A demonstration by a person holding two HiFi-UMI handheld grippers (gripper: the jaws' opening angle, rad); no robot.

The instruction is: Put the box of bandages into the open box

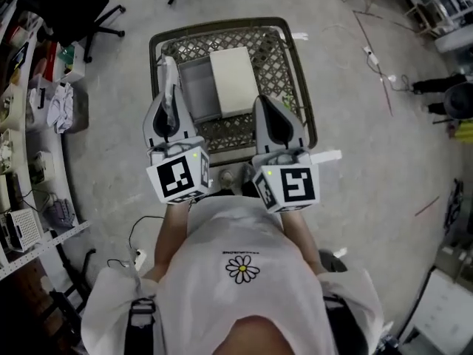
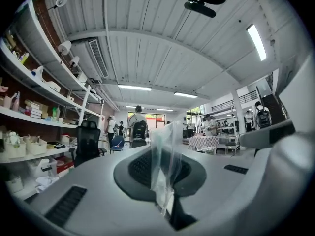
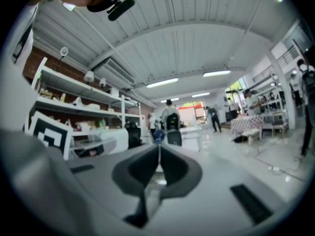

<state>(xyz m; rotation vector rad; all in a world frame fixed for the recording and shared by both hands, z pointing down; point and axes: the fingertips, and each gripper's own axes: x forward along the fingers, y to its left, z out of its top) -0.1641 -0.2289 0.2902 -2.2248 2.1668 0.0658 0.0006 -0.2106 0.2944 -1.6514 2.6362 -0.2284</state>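
An open grey box (image 1: 196, 87) with its white lid (image 1: 235, 80) folded to the right lies in a lattice-walled cart (image 1: 284, 65) in front of me. My left gripper (image 1: 168, 98) is held over the cart's near left side, shut on a strip of clear plastic film (image 1: 169, 72). In the left gripper view that film (image 2: 165, 156) stands up from between the closed jaws of the left gripper (image 2: 166, 200). My right gripper (image 1: 268, 102) hovers over the cart's near right side. In its own view the right gripper (image 3: 158, 163) is shut on nothing. I can make out no bandage box.
Shelves with clutter (image 1: 29, 124) run along the left, with a black office chair (image 1: 70, 9) at the top left. Cables (image 1: 373, 50) trail over the concrete floor to the right. Both gripper views look level across a workshop with people (image 2: 138, 129) and tables far off.
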